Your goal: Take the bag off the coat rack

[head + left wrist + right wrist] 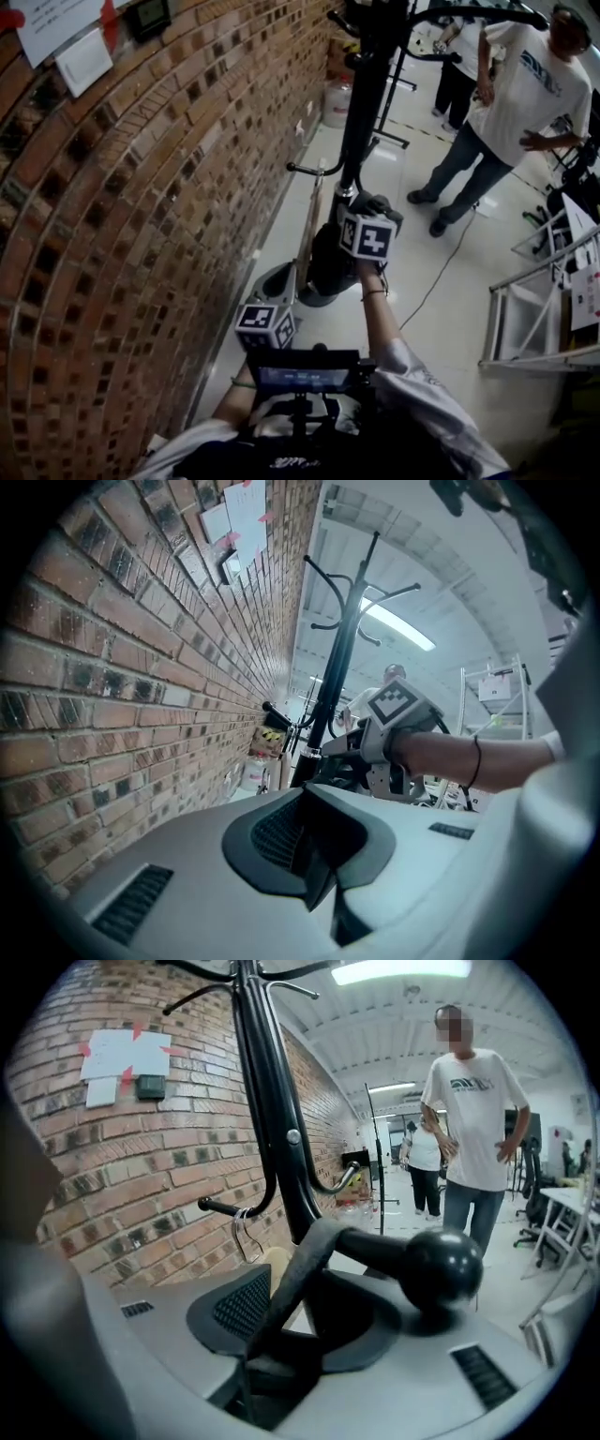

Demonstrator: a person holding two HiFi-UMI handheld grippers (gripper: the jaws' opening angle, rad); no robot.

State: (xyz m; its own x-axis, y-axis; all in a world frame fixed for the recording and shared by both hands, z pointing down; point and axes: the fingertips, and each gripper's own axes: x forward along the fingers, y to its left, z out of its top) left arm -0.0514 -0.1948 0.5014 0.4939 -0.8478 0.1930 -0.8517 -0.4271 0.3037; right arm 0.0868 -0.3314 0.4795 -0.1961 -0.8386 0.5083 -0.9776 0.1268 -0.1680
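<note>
A black coat rack (361, 103) stands beside the brick wall. A dark bag (328, 267) hangs low against its pole, and its dark strap (300, 1279) loops over a black hook arm ending in a ball (442, 1265). My right gripper (309, 1321) is at that hook with its jaws wide; the strap runs between them and the pads do not press on it. In the head view the right gripper (370, 214) is against the pole above the bag. My left gripper (314, 846) hangs lower and nearer the wall, open with nothing in it, and looks up at the rack (328, 696).
The brick wall (122, 216) runs close along the left. A tan hanger-like piece (272, 1265) hangs from a lower hook (220, 1208). A person in a white T-shirt (525, 84) stands beyond the rack. A metal frame (530, 314) stands at the right.
</note>
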